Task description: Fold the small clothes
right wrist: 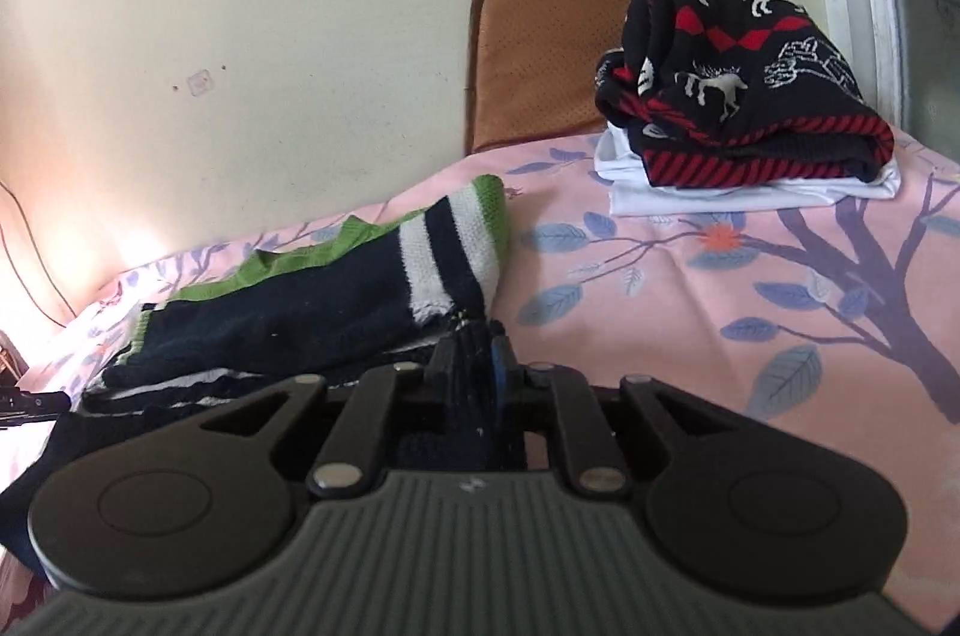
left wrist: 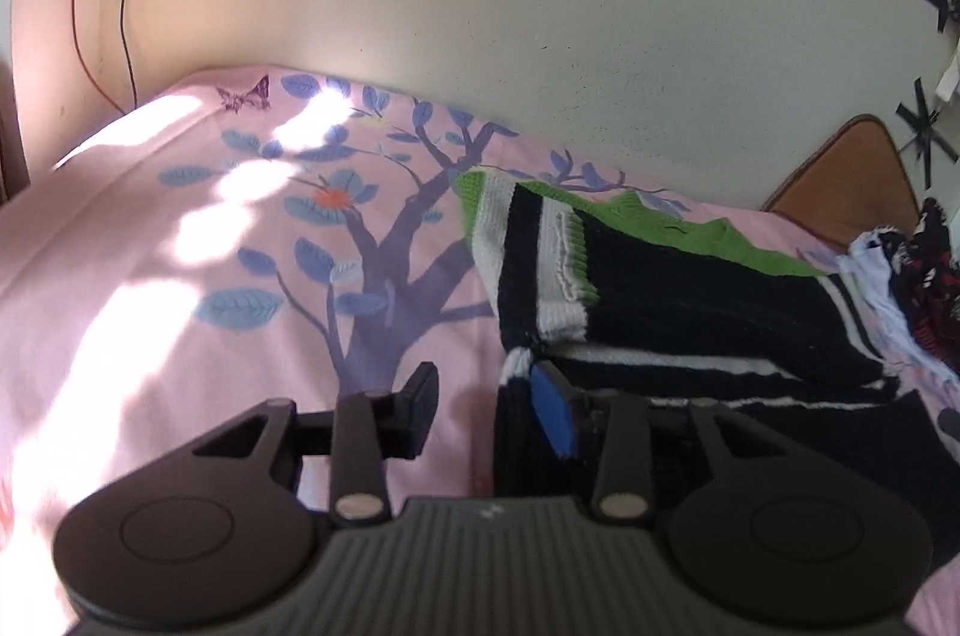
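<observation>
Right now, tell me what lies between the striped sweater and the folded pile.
Only bare pink bedsheet separates the striped sweater from the folded pile, as the right wrist view shows.

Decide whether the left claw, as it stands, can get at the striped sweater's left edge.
Probably yes. The left claw is open at the striped sweater, its blue pad by the knit edge, with only pink bedsheet around it.

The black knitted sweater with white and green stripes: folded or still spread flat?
Partly folded. The black knitted sweater with white and green stripes has both sleeves laid across its body, and the right claw pinches its near edge.
</observation>
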The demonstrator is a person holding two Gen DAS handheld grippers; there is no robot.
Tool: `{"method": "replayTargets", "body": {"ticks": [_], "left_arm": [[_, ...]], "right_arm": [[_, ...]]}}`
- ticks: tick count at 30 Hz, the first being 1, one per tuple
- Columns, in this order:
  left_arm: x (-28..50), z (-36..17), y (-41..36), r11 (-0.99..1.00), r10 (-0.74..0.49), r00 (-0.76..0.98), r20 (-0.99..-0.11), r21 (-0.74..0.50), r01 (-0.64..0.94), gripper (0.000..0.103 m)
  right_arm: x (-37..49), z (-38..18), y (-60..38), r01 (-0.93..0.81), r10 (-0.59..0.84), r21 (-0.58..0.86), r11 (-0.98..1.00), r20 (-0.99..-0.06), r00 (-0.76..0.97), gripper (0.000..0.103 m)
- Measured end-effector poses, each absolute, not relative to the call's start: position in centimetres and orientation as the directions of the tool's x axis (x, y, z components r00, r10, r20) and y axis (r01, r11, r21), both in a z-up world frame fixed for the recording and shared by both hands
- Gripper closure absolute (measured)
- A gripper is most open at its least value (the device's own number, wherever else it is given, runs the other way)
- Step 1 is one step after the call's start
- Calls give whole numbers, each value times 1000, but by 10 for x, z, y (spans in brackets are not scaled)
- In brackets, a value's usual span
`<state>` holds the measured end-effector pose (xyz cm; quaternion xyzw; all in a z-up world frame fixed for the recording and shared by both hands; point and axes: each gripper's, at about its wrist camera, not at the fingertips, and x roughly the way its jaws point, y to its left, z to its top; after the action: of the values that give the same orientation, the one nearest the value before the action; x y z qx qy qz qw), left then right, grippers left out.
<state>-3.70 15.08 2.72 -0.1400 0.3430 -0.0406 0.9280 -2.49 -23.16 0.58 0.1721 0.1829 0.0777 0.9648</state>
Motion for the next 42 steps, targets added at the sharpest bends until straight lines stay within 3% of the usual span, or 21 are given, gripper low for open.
{"method": "replayTargets", "body": {"ticks": [2, 4, 6, 8, 10, 12, 13, 14, 16, 21, 23, 25, 26, 27, 28, 33, 37, 42], "left_arm": [[-62, 28, 163, 940, -204, 766, -609, -341, -20, 47], [-84, 27, 173, 913, -273, 748, -604, -408, 4, 42], [-100, 25, 175, 887, -346, 711, -612, -461, 35, 40], [-111, 22, 172, 866, -399, 677, -619, -497, 57, 29], [-116, 19, 165, 849, -433, 658, -617, -523, 68, 25], [-115, 17, 155, 857, -421, 658, -625, -511, 63, 34], [-113, 18, 148, 883, -383, 654, -653, -466, 52, 67], [-109, 18, 145, 907, -338, 650, -681, -420, 32, 88], [-107, 20, 148, 904, -343, 639, -688, -427, 25, 89], [-114, 28, 149, 932, -307, 625, -718, -359, 45, 89], [-111, 22, 149, 937, -295, 616, -730, -348, 36, 84], [-110, 24, 151, 935, -303, 606, -735, -352, 40, 80], [-111, 28, 153, 936, -299, 608, -735, -349, 39, 71], [-114, 34, 157, 940, -286, 626, -725, -338, 37, 67], [-116, 43, 162, 946, -267, 654, -708, -323, 38, 63], [-80, 96, 172, 968, -192, 747, -636, -247, 39, 63], [-2, 120, 129, 977, -213, 769, -603, -155, 149, 58], [116, 103, 71, 971, -239, 708, -664, -144, 192, 52]], "right_arm": [[-44, 6, -234, -104, 209, 320, 942, -315, 926, 73], [-63, 4, -246, -127, 245, 362, 924, -304, 921, 58], [-74, -1, -260, -142, 302, 445, 884, -312, 901, 53], [-79, -8, -271, -147, 365, 532, 834, -332, 870, 52], [-82, -15, -277, -159, 432, 607, 779, -336, 837, 51], [-80, -21, -277, -177, 491, 660, 731, -328, 807, 53], [-78, -24, -273, -179, 508, 665, 725, -340, 791, 70], [-78, -25, -267, -169, 493, 646, 744, -361, 791, 76], [-83, -18, -257, -180, 459, 576, 798, -385, 801, 86], [-102, 1, -245, -183, 383, 453, 873, -403, 831, 89], [-100, -7, -242, -167, 366, 427, 889, -442, 819, 89], [-99, -17, -245, -159, 375, 458, 874, -430, 821, 84], [-97, -17, -250, -158, 391, 484, 861, -428, 815, 79], [-96, -15, -260, -150, 396, 500, 853, -432, 810, 67], [-96, -10, -268, -141, 382, 502, 853, -418, 824, 64], [-77, 33, -295, -141, 306, 428, 893, -345, 887, 64], [-14, 67, -279, -292, 402, 346, 892, -307, 863, 64], [107, 85, -232, -388, 495, 319, 865, -408, 767, 60]]}}
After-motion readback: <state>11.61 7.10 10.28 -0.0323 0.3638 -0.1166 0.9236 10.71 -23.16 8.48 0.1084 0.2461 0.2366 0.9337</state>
